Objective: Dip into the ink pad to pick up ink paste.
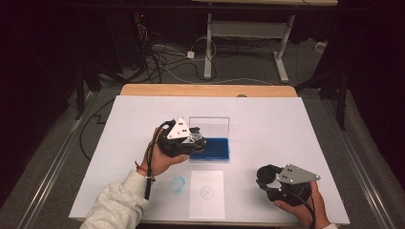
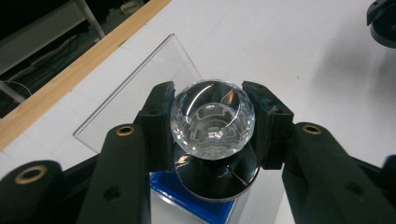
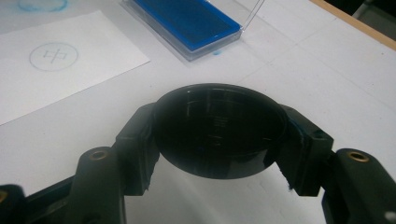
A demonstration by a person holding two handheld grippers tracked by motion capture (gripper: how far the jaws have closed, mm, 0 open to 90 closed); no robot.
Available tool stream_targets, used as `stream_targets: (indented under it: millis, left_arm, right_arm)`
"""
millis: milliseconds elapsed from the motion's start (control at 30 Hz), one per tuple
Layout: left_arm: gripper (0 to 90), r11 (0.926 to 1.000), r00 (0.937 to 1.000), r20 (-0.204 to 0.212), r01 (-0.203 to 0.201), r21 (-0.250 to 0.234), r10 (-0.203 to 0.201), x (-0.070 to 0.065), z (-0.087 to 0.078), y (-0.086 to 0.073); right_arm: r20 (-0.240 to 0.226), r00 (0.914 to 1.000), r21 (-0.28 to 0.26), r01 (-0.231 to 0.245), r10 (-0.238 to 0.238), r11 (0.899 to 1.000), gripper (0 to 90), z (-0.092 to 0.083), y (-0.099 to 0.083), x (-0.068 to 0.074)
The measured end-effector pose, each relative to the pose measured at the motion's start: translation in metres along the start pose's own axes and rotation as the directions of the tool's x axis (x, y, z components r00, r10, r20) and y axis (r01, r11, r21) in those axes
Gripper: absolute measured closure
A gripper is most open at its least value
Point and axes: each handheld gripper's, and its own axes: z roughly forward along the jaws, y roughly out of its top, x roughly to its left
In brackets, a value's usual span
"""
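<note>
My left gripper [image 1: 197, 140] [image 2: 212, 123] is shut on a stamp by its clear faceted knob [image 2: 212, 116]. The stamp's round black base [image 2: 215, 176] hangs just over the near-left end of a blue ink pad [image 1: 215, 149] [image 2: 184, 196] [image 3: 187, 21]. The pad lies in a clear case whose lid [image 1: 212, 126] [image 2: 140, 88] stands open behind it. My right gripper [image 1: 264, 177] [image 3: 219, 135] rests low at the front right, shut on a round black cap [image 1: 267, 174] [image 3: 219, 130]. A white paper slip [image 1: 207, 193] [image 3: 56, 60] bears a faint blue circular stamp mark [image 1: 207, 192] [image 3: 53, 56].
A blue ink smudge [image 1: 177, 185] [image 3: 39, 4] marks the white table cover [image 1: 267, 119] left of the slip. The wooden table edge [image 1: 207, 90] runs along the back. Beyond it the floor holds cables [image 1: 157, 57] and a desk frame [image 1: 248, 33].
</note>
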Motion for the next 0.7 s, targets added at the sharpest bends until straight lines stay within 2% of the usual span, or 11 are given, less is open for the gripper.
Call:
stream_targets:
  millis: [200, 300, 433, 500, 633, 700]
  left_arm:
    - [55.1, 0.9999, 0.9999, -0.008, -0.015, -0.004, 0.015, -0.002, -0.012, -0.003]
    - [55.1, 0.9998, 0.9998, -0.017, -0.008, -0.02, 0.007, -0.002, -0.02, -0.004]
    - [55.1, 0.9999, 0.9996, -0.027, -0.002, -0.017, 0.001, -0.002, -0.029, -0.009]
    - [55.1, 0.9999, 0.9994, -0.034, -0.011, -0.008, 0.01, -0.002, -0.034, -0.012]
    - [55.1, 0.9999, 0.9994, -0.035, 0.001, -0.011, -0.001, -0.002, -0.043, -0.02]
    - [55.1, 1.0, 0.9994, -0.035, 0.0, 0.009, 0.0, -0.002, -0.046, -0.023]
  right_arm:
    - [-0.001, 1.0, -0.007, -0.008, 0.008, 1.0, 37.9, -0.001, 0.001, -0.001]
    - [0.0, 1.0, -0.009, -0.008, 0.008, 1.0, 37.9, -0.002, 0.0, -0.003]
    - [-0.002, 0.9999, -0.011, -0.012, 0.012, 1.0, 38.0, -0.002, 0.0, -0.003]
    - [-0.002, 1.0, -0.014, -0.004, 0.004, 1.0, 38.0, -0.002, 0.001, -0.003]
    - [0.003, 1.0, -0.015, -0.004, 0.004, 1.0, 38.1, -0.003, 0.002, -0.003]
    - [0.003, 1.0, -0.017, -0.004, 0.004, 1.0, 38.1, -0.003, 0.003, -0.003]
